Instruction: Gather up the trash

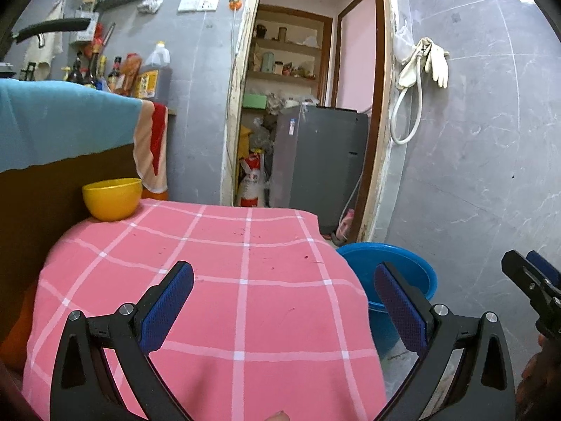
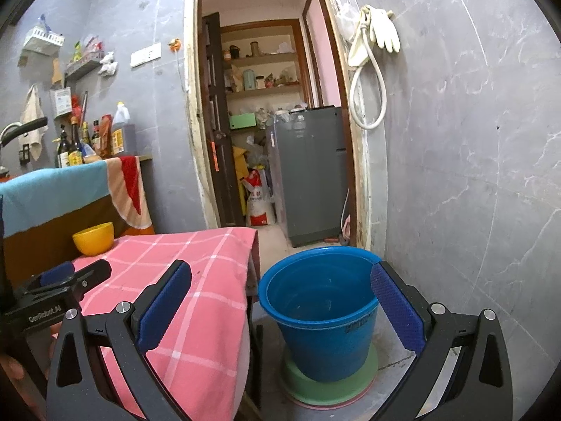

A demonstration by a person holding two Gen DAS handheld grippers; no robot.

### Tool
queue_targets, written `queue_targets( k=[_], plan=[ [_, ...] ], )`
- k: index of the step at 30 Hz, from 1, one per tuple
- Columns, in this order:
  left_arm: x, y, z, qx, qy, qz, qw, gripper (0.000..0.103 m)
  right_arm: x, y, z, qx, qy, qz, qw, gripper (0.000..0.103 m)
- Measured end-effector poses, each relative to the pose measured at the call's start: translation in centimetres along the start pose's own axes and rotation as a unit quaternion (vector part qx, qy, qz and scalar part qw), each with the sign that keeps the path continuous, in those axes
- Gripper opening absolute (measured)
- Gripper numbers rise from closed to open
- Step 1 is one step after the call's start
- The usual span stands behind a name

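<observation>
Trash is not showing anywhere on the pink checked cloth (image 1: 224, 280) covering the counter, and the round blue plastic bucket (image 2: 326, 315), sitting on a green disc (image 2: 329, 382) on the floor at lower centre of the right wrist view, is looking empty inside. A small yellow plastic bowl (image 1: 112, 198) is standing at the counter's far left corner; its contents are hidden by the rim. The left tool (image 1: 284, 301) is hovering over the cloth with jaws spread wide, gripping nothing. The right tool (image 2: 280, 301) is also gaping wide, framing the bucket's near side.
</observation>
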State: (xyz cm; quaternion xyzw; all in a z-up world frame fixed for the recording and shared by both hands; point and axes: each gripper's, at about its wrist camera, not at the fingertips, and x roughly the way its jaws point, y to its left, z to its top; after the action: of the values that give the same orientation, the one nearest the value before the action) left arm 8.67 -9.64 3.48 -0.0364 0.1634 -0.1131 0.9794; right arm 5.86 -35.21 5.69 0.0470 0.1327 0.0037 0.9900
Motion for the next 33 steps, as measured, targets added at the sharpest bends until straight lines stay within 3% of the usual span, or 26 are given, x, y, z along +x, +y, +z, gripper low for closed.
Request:
queue_targets(
  k=[6, 14, 33],
  plan=[
    [-1.6, -0.3, -1.1, 0.000, -0.027, 0.013, 0.9995, 0.101, -1.7, 0.6, -1.3, -0.015, -0.032, -0.009, 0.999, 0.103],
    [-2.4, -0.5, -2.9, 0.002, -0.029, 0.022, 0.9993, 0.101, -2.9, 0.9, -2.6, -0.023, -0.050, -0.022, 0.998, 0.103],
    [-2.5, -0.7, -3.5, 0.001, -0.030, 0.032, 0.9990, 0.101, -2.5, 1.4, -3.8, -0.035, -0.042, -0.027, 0.998, 0.103]
  ],
)
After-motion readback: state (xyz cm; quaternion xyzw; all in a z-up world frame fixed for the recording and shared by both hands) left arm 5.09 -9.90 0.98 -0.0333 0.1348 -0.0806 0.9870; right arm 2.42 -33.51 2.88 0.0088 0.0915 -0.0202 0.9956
